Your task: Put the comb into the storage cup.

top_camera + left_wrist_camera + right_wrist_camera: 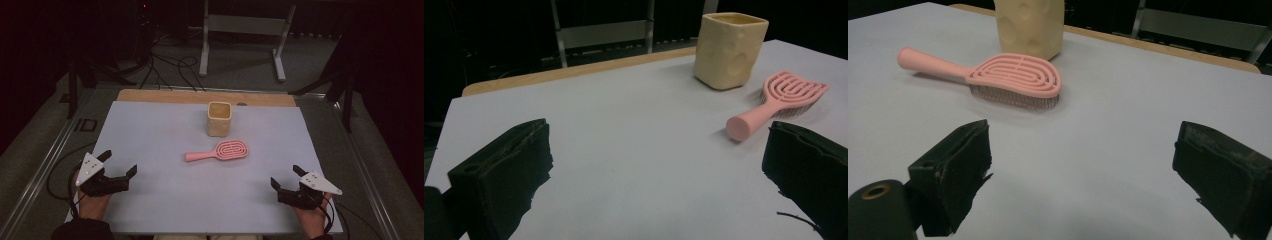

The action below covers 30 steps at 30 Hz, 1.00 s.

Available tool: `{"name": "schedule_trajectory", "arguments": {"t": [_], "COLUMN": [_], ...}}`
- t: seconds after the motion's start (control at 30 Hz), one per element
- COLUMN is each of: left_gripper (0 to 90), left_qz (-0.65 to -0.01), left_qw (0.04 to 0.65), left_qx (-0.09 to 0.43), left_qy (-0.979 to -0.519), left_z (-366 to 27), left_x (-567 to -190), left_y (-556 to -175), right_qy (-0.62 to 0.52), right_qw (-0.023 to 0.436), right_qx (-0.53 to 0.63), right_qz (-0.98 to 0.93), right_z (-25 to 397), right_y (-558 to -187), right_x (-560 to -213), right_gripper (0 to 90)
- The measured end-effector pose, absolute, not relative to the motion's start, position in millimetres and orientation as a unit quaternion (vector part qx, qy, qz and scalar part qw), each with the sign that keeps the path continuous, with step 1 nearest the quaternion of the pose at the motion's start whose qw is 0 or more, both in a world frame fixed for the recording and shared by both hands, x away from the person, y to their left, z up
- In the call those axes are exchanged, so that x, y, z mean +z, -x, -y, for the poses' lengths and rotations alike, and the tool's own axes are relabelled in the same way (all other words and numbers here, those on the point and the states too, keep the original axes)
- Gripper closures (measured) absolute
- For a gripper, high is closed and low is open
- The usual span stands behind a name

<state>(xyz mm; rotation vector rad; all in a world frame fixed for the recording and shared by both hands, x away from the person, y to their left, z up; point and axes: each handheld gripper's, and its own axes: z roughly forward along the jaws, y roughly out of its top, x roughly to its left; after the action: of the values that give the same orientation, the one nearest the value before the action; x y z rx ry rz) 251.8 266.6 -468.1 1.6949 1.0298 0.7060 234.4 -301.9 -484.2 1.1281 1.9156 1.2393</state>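
The pink hairbrush [218, 150] lies bristles down near the middle of the pale grey table [150, 130], its handle pointing toward the person's left and its slotted oval head toward the right. Just behind the head, apart from it, stands an upright cream square cup [219, 119]. The left gripper [120, 163] rests at the table's near left corner and the right gripper [285, 176] at the near right, both well apart from the brush, each with jaws spread wide and holding nothing.
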Motion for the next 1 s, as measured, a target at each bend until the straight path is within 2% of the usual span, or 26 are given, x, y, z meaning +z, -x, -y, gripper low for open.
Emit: {"name": "schedule_trajectory", "arguments": {"t": [1.0], "left_gripper": [0.0], "left_qz": [-0.412], "left_qw": [0.482], "left_qx": [0.287], "left_qy": [-0.717], "left_z": [-249.4], "left_x": [-470.5], "left_y": [-255.7], "right_qy": [-0.43], "right_qw": [0.288], "right_qx": [0.474], "right_qz": [-0.712], "right_z": [300.7], "right_y": [-233.9], "right_x": [-488.2], "right_gripper": [8.4]}}
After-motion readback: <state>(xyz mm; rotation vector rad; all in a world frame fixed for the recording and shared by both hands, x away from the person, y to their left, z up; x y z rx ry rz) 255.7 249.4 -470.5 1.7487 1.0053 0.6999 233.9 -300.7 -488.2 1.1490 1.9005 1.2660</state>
